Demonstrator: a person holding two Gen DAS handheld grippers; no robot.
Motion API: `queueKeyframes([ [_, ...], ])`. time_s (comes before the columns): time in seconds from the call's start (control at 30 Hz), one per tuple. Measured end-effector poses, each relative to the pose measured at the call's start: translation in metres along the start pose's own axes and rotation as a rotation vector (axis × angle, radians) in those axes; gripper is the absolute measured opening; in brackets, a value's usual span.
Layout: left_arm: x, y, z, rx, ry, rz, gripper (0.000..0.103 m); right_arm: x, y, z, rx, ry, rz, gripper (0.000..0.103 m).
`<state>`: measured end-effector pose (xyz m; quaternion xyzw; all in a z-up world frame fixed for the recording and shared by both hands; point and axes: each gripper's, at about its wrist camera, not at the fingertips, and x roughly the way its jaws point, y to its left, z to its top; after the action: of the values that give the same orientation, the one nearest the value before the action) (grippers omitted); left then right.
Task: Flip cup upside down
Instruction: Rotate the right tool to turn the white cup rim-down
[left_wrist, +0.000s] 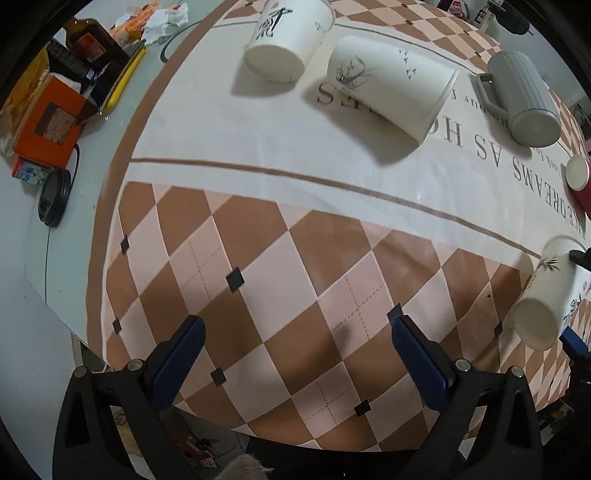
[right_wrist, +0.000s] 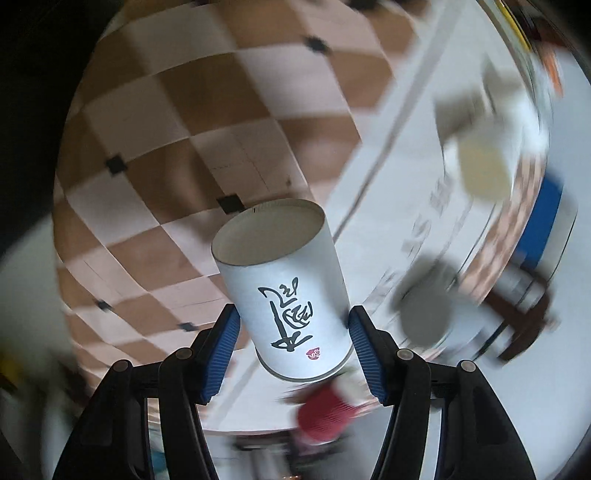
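My right gripper (right_wrist: 291, 325) is shut on a white paper cup (right_wrist: 284, 288) with black brush calligraphy. It holds the cup in the air above the table, its hollow end pointing away from the camera. The same cup (left_wrist: 543, 302) shows at the right edge of the left wrist view, tilted above the checkered cloth. My left gripper (left_wrist: 295, 332) is open and empty over the brown and pink checkered tablecloth (left_wrist: 280, 258). The right wrist view is blurred by motion.
Two white paper cups (left_wrist: 288, 40) (left_wrist: 391, 88) and a grey ribbed mug (left_wrist: 524, 99) stand upside down on the cloth's white band. A red cup (left_wrist: 580, 184) is at the right edge. An orange box (left_wrist: 51, 122) and clutter lie at the left.
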<state>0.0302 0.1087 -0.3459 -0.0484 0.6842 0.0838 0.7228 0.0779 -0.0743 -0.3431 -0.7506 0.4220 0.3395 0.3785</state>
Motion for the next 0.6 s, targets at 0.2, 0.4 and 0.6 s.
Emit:
queueKeyframes([
  [0.2,-0.011,0.001,0.015,0.026,-0.027,0.007,0.103,0.018,-0.034,-0.029,0.312,0.043,0.227,0.062],
  [0.4,-0.008,0.000,0.017,0.029,-0.029,0.004,0.103,0.043,-0.057,-0.057,0.618,0.094,0.502,0.062],
  [0.6,-0.002,0.001,0.019,0.019,-0.014,-0.003,0.103,0.078,-0.060,-0.084,0.977,0.172,0.818,0.062],
])
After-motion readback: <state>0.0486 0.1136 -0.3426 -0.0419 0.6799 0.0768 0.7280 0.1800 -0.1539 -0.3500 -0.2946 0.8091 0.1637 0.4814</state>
